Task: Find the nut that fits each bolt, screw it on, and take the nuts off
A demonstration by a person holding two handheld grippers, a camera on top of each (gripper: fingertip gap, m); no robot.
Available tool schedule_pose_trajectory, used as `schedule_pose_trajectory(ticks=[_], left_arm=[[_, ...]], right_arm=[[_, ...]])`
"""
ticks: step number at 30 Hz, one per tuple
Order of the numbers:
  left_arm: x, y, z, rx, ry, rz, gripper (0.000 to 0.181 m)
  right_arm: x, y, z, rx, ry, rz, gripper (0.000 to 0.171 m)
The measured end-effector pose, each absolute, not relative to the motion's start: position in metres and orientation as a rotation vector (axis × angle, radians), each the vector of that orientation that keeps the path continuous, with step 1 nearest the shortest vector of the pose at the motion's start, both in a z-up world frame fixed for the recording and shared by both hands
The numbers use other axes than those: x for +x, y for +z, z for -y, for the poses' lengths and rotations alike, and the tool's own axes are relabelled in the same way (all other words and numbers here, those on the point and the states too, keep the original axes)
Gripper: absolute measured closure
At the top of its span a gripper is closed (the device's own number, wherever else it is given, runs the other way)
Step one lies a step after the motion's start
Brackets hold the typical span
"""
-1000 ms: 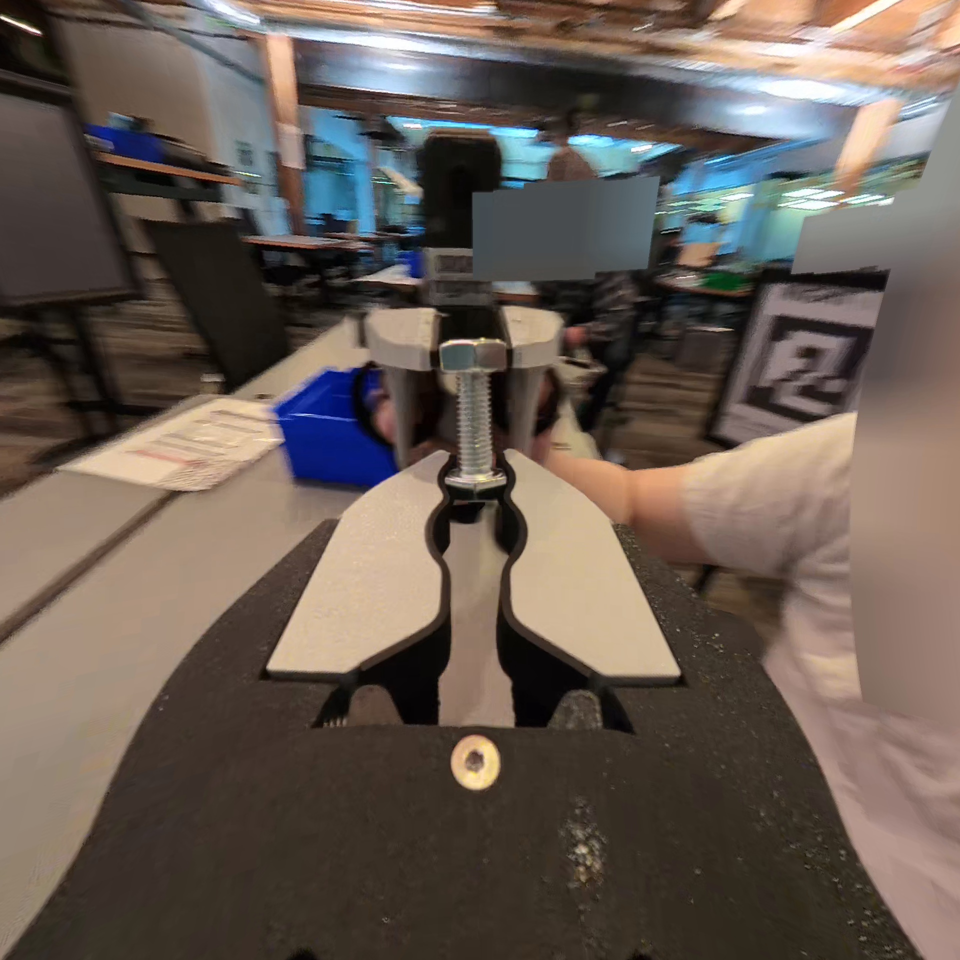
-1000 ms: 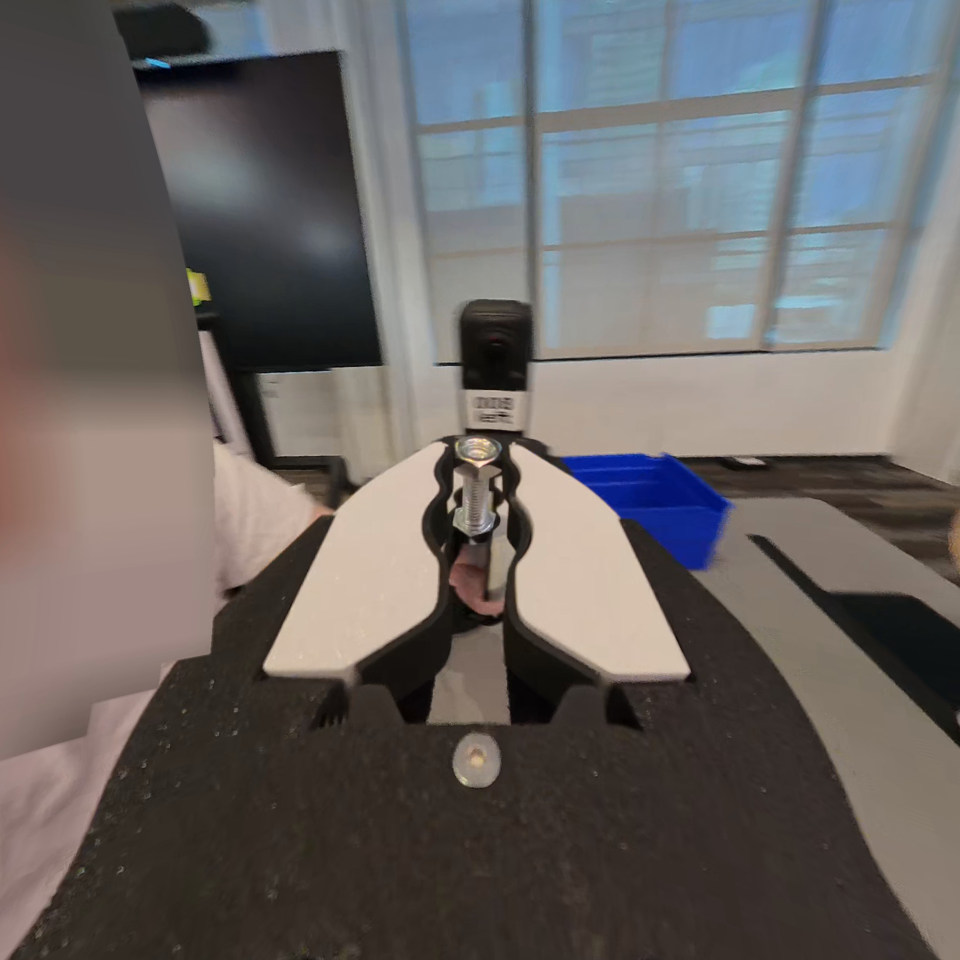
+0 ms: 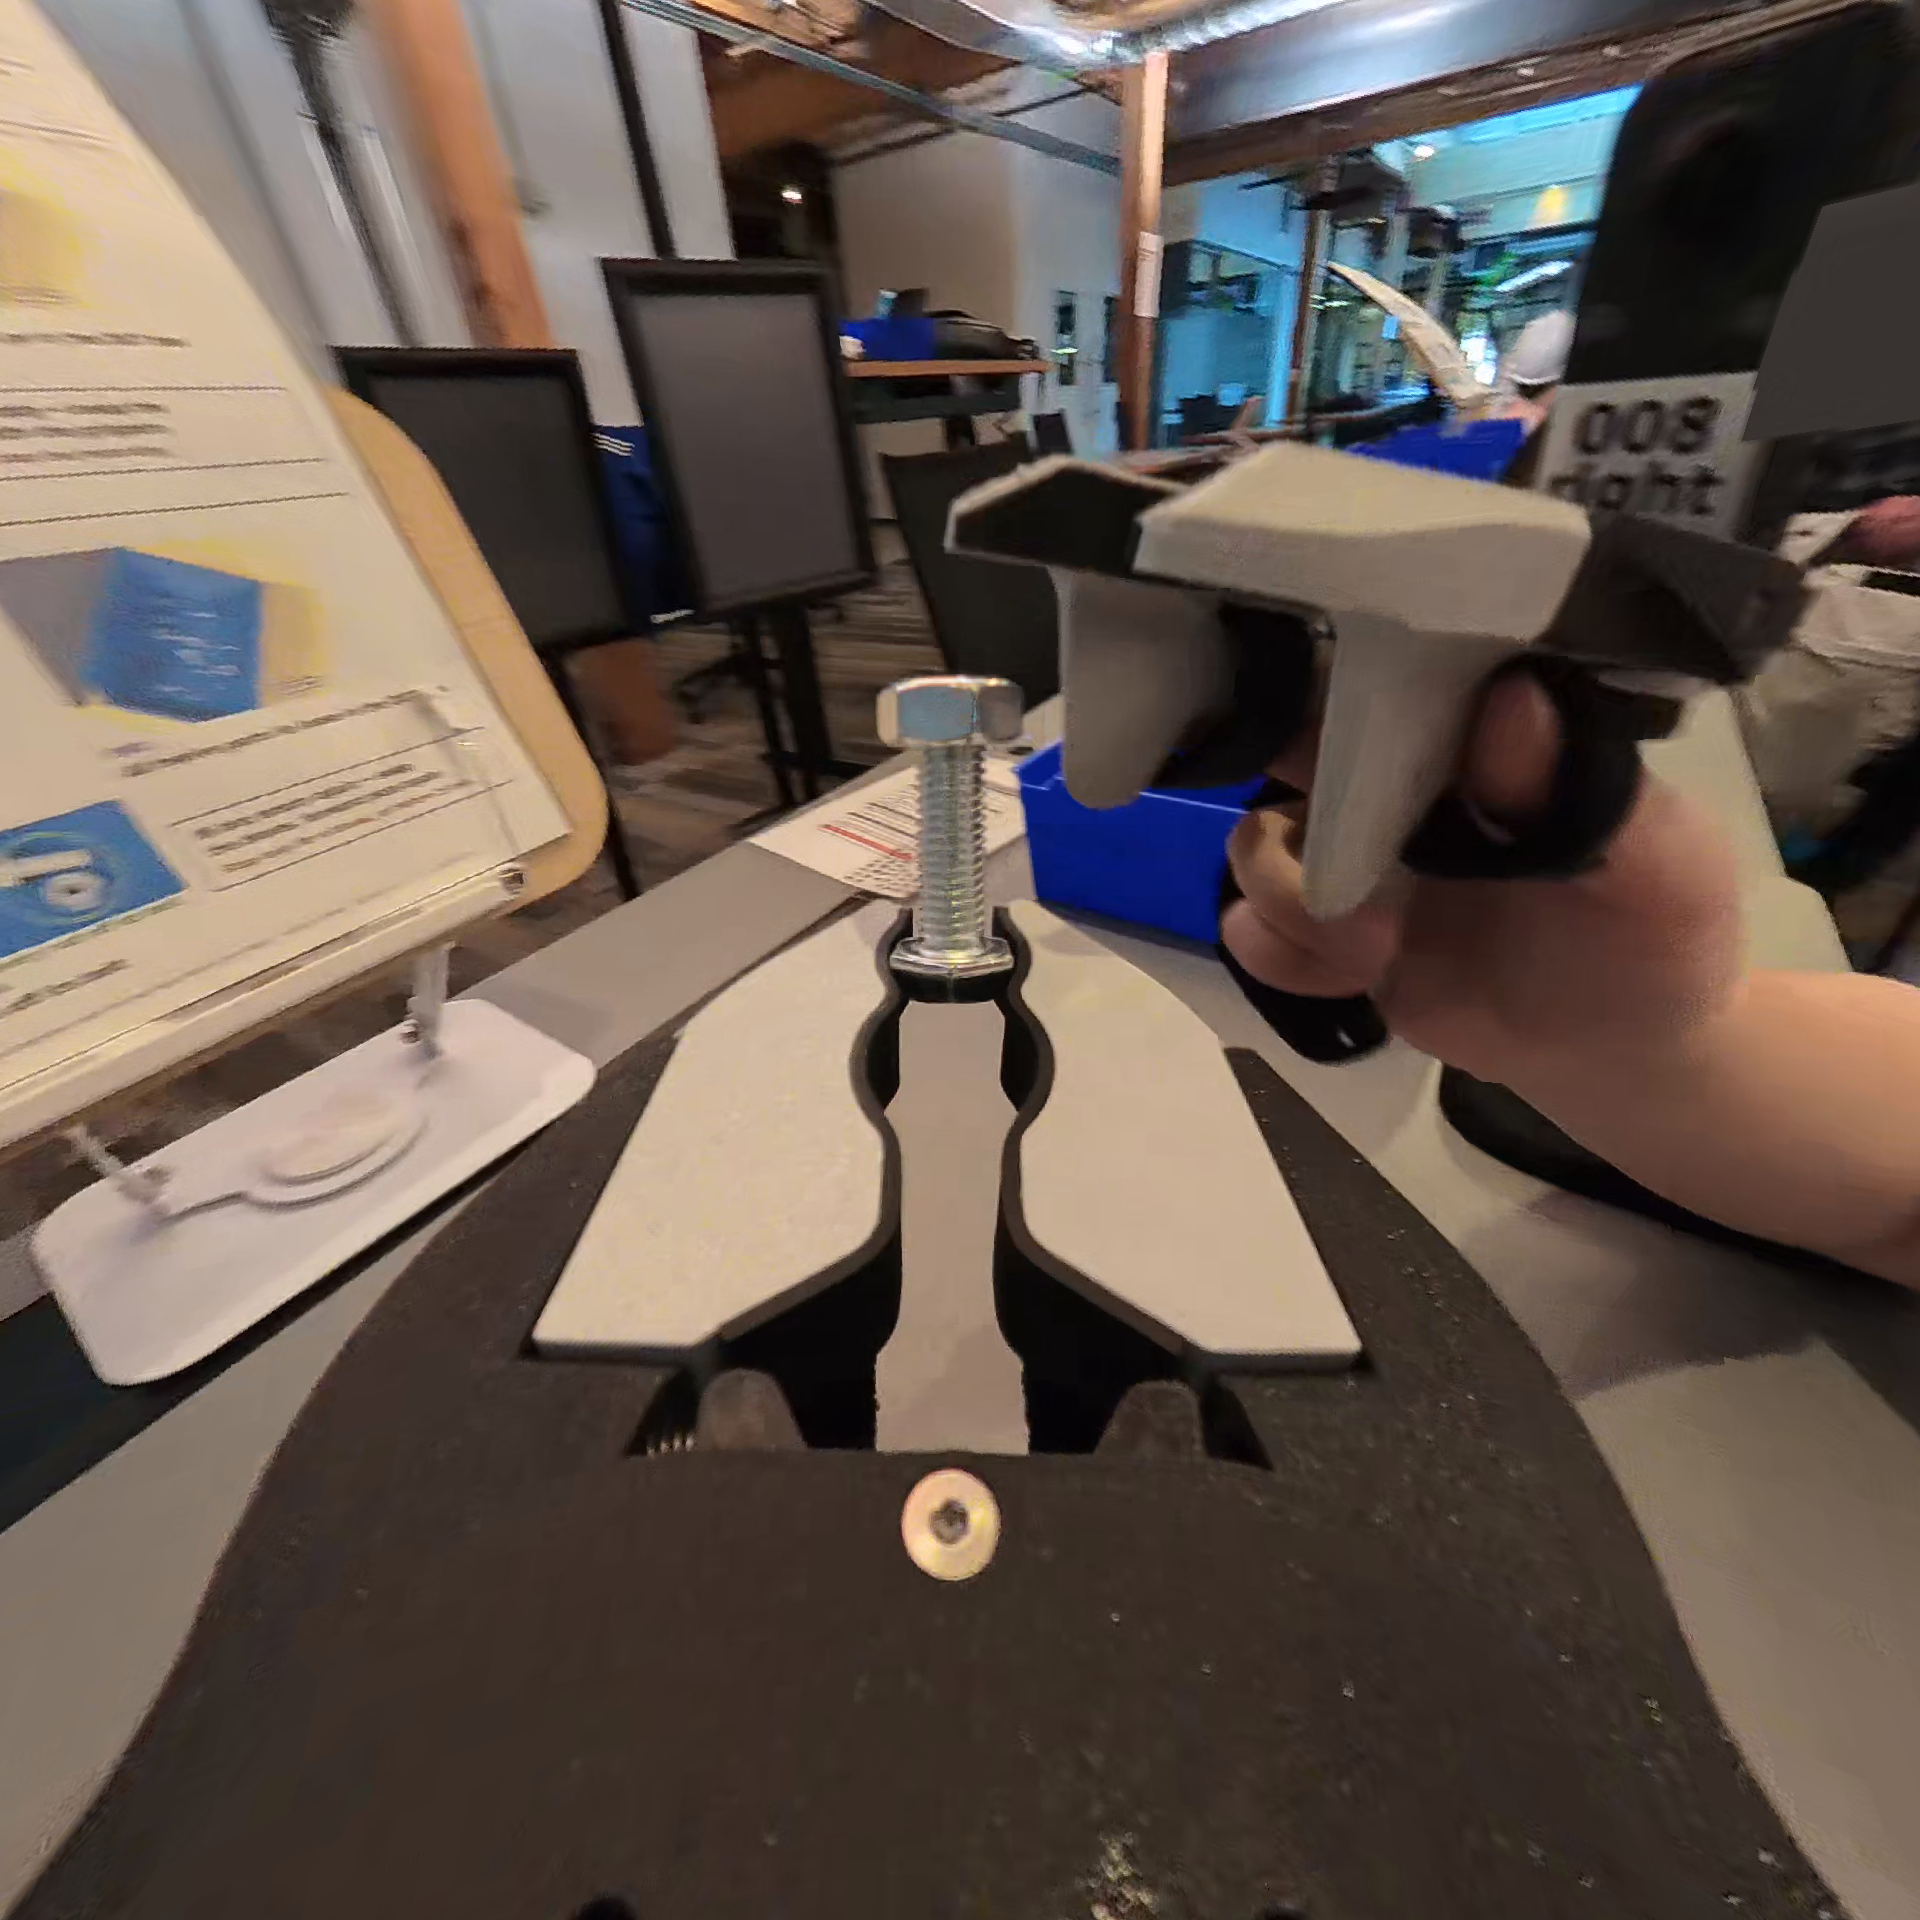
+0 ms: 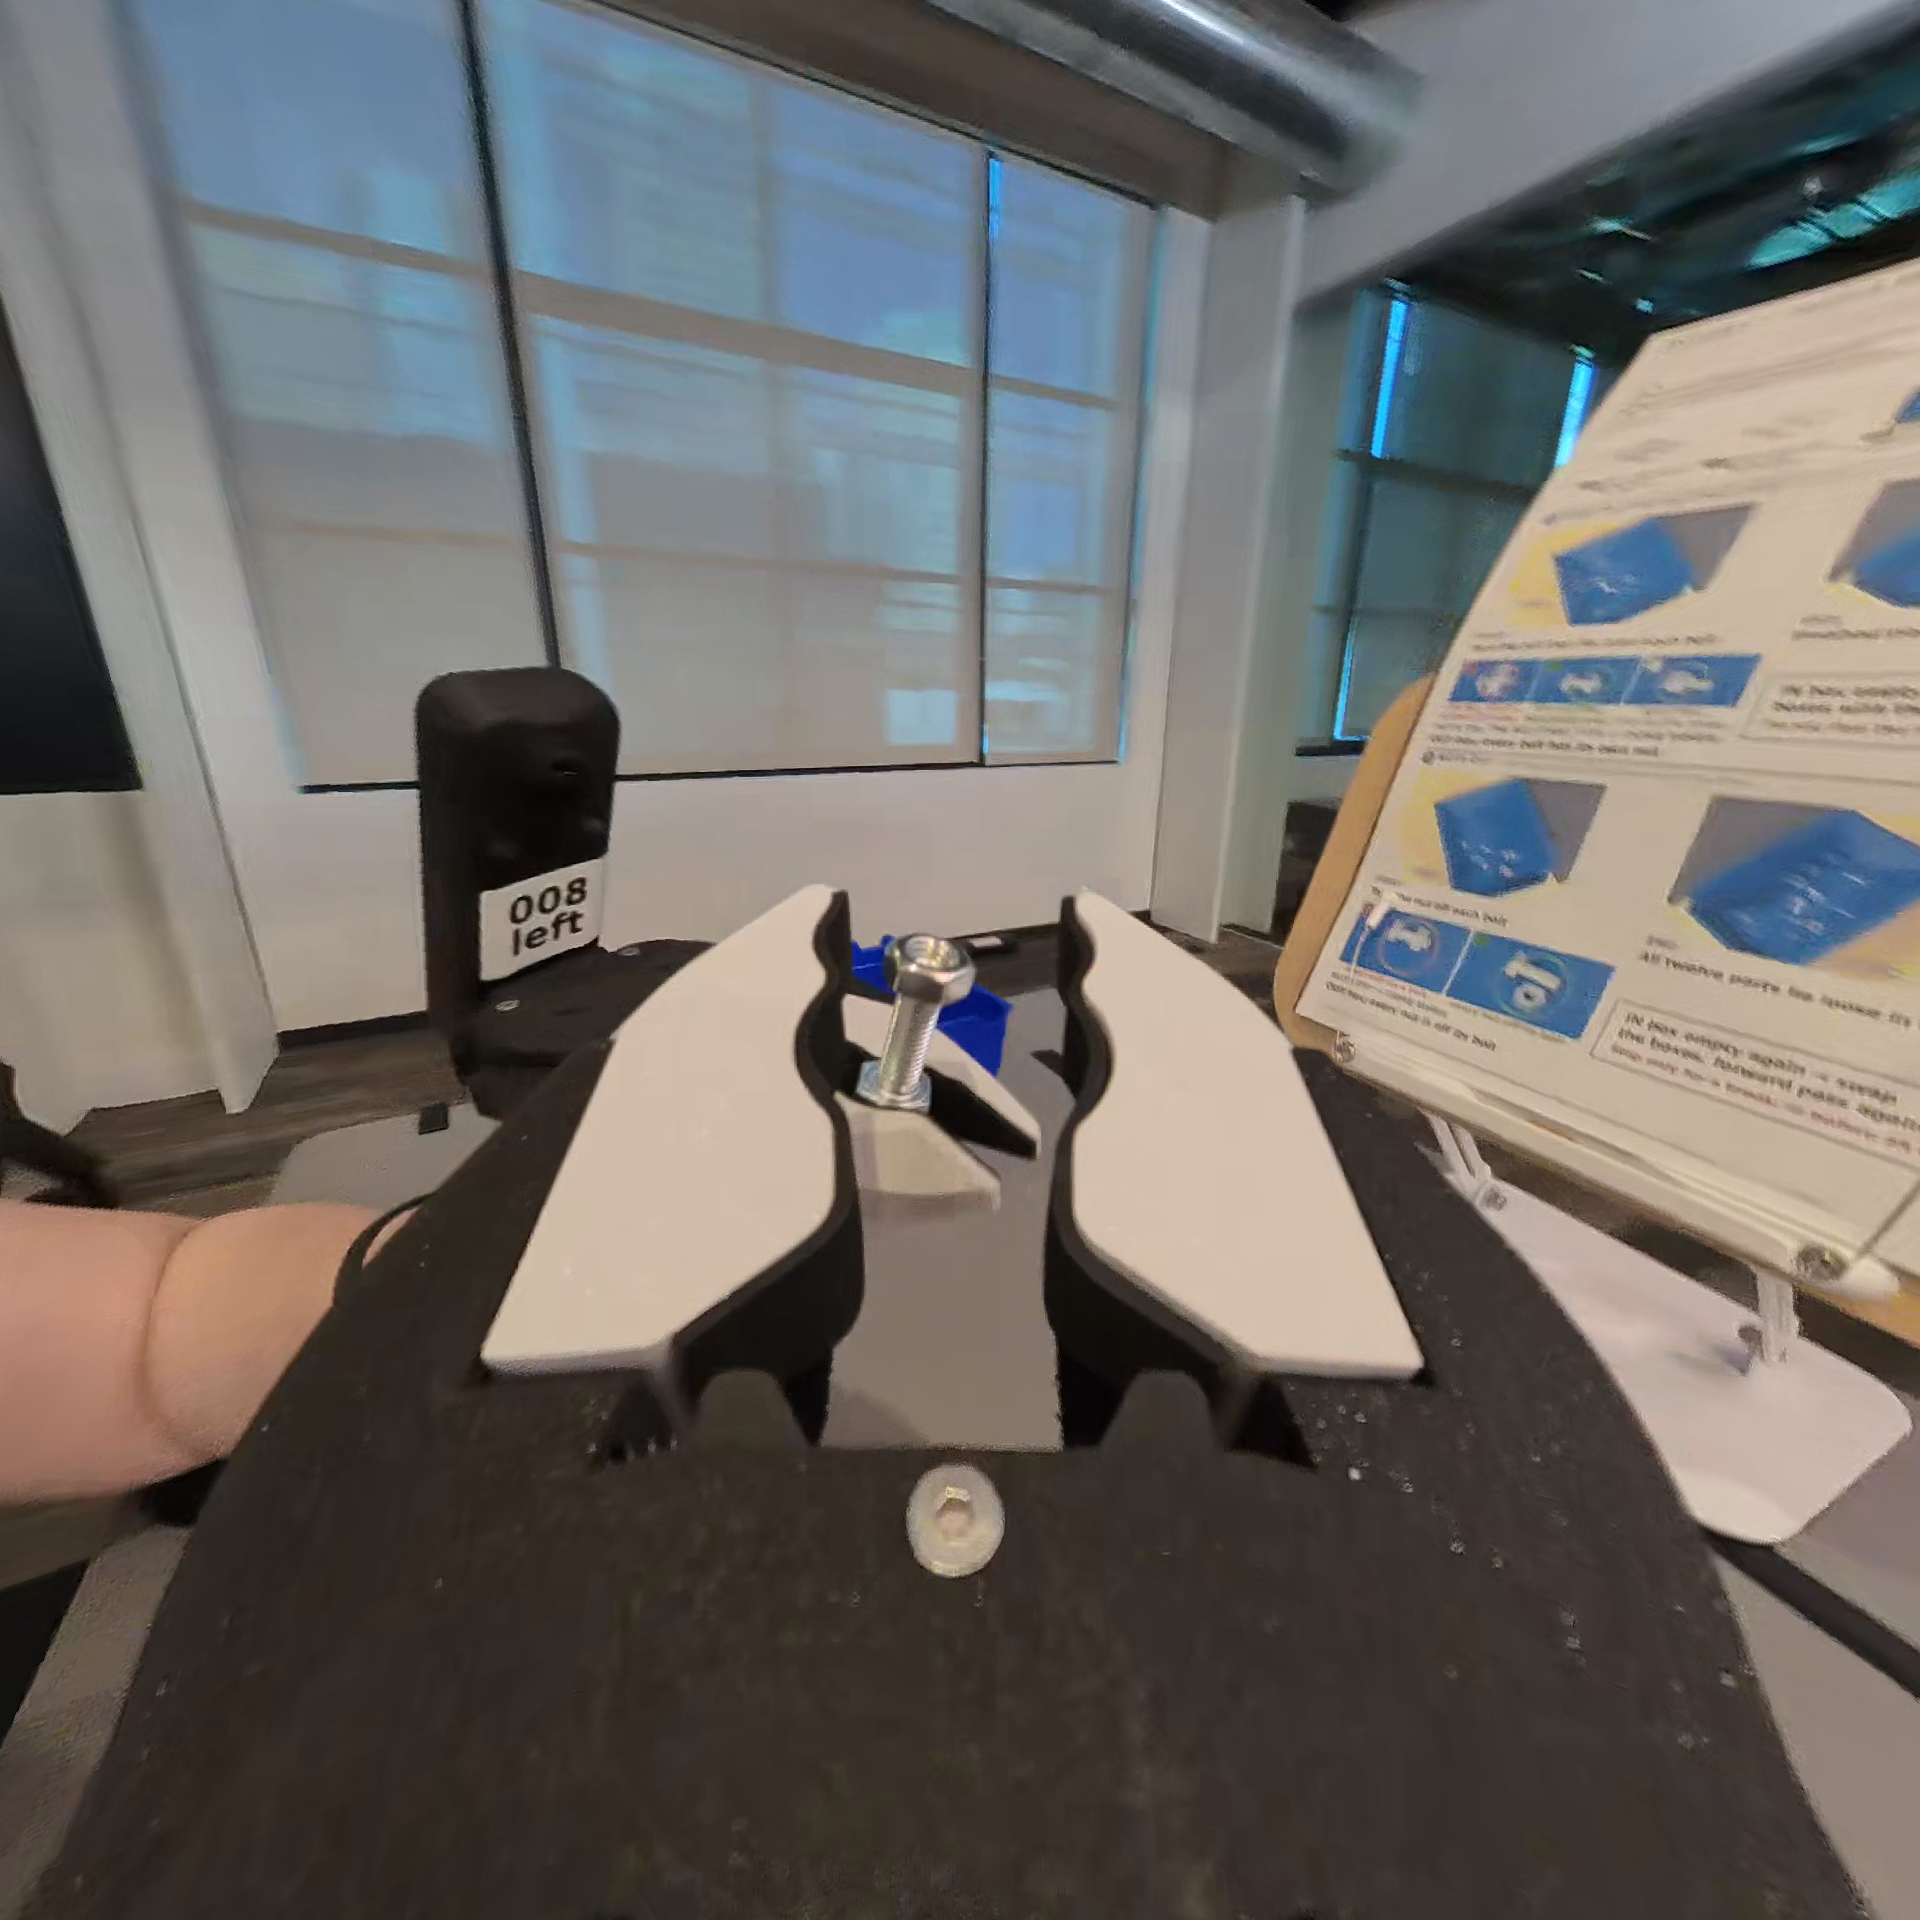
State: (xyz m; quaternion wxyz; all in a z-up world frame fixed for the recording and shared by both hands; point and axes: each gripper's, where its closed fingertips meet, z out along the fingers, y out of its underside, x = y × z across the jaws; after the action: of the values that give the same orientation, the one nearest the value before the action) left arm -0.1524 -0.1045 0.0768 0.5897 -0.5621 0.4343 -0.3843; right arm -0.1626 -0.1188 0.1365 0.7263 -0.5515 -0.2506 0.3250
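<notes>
My left gripper (image 3: 951, 940) is shut on a silver nut (image 3: 951, 954) held in the notch at its tips. A silver hex bolt (image 3: 945, 821) stands upright out of the nut, head up. My right gripper (image 3: 1221, 842) hangs to the right of the bolt head, fingers pointing down, open and clear of the bolt. In the right wrist view my right gripper (image 4: 951, 914) is open wide and empty. The bolt (image 4: 914, 1013) and nut (image 4: 896, 1089) show between its fingers, held by the left gripper (image 4: 914, 1117) beyond.
A blue bin (image 3: 1132, 852) sits on the grey table (image 3: 665, 935) behind the bolt, with a printed sheet (image 3: 883, 831) beside it. An instruction board (image 3: 208, 623) on a white stand (image 3: 312, 1174) is at the left; it shows at the right in the right wrist view (image 4: 1662, 779). The gap from one gripper's tips to the other's is roughly 6 cm.
My right gripper was closed around the bolt; it has opened and drawn away to the side. The left gripper still holds the nut with the bolt. Both views have swung.
</notes>
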Motion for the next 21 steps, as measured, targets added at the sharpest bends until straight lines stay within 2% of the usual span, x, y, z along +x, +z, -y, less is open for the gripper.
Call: schedule_pose_trajectory(ticks=[7,11,14,18,21], left_arm=[[-0.152,0.075,0.104,-1.296,-0.813,-1.011,0.168],[-0.151,0.074,0.107,-1.300,-0.830,-1.025,0.168],[-0.150,0.074,0.109,-1.297,-0.861,-1.050,0.168],[-0.149,0.085,0.130,-1.232,-1.058,-1.152,0.168],[-0.151,0.098,0.169,-1.128,-1.418,-1.283,0.168]], right_arm=[[-0.177,0.119,0.114,-1.308,0.791,0.509,0.138],[-0.177,0.116,0.114,-1.320,0.833,0.530,0.151],[-0.178,0.117,0.116,-1.322,0.857,0.566,0.153],[-0.179,0.128,0.130,-1.245,1.016,0.694,0.153],[-0.180,0.140,0.158,-1.066,1.257,0.865,0.153]])
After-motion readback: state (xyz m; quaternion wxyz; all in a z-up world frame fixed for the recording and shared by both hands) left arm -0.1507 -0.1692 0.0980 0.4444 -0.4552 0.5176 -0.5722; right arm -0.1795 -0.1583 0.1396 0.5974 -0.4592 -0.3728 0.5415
